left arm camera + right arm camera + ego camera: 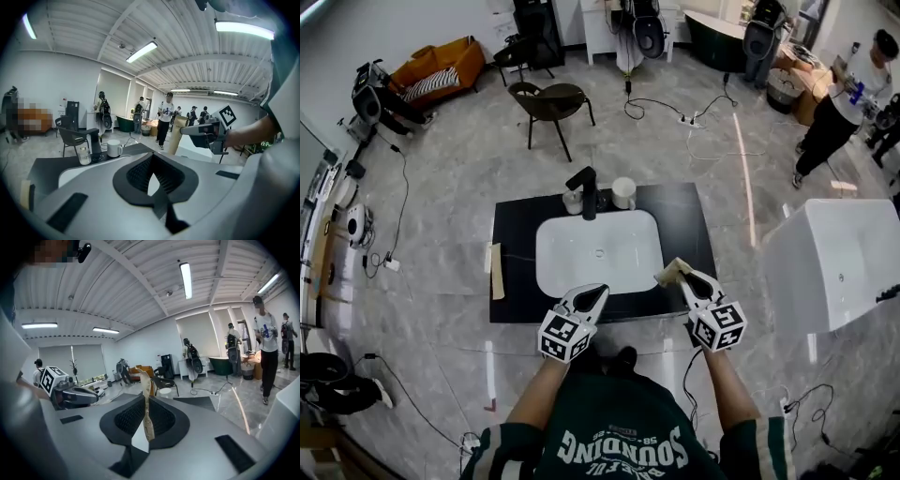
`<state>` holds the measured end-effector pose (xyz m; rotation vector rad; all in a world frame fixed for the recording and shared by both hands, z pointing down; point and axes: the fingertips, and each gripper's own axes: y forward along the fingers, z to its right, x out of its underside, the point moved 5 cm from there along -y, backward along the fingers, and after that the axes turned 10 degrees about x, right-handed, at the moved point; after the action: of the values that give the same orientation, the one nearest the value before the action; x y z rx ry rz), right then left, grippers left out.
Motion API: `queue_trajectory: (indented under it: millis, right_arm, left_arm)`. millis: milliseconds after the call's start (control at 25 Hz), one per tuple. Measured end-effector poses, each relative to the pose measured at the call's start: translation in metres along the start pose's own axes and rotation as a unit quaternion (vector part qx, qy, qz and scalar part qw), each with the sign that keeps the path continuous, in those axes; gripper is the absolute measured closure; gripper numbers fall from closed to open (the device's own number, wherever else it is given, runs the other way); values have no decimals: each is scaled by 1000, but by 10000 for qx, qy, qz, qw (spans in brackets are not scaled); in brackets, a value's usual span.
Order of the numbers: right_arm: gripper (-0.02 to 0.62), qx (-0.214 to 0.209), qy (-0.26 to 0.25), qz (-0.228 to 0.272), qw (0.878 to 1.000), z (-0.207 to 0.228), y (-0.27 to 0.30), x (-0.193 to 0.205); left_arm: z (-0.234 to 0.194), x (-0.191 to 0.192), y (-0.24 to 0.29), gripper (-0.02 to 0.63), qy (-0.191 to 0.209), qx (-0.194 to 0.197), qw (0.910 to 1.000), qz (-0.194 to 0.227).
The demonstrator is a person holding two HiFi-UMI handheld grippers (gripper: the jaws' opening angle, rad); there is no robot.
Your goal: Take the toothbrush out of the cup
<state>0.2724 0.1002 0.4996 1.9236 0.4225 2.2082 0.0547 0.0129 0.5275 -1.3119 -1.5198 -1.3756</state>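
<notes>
right gripper view: right claw (146, 397) pinches a flat, tan speckled strip (147, 423); left claw (153, 153) closed.

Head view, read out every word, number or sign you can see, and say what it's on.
"SOUNDING": large white letters, upside down here, on the person's green shirt.
Smaller print above and below it: too small to read.
Markers on the left tool and right tool: square patterns, no words.
Beige strip in the right tool: no legible print.

Cup (623, 192) contents too small, indistinct
</notes>
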Motion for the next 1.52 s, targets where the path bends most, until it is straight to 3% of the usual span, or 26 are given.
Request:
queue_trajectory:
  millis: [680, 1200, 1520]
  right_arm:
    - [540, -1619, -71, -553, 9852, -120, 99, 7]
    - [540, -2288, -48, -994, 9684, -202, 162, 9]
    - [540, -2800, 79, -1500, 9482, -265, 206, 29]
  left_arm:
    - [-62, 26, -83, 595, -291, -926, 9952, 89]
    - [-124, 40, -141, 595, -484, -1216, 9912, 182]
    - [-165, 56, -182, 595, -634, -1472, 9868, 226]
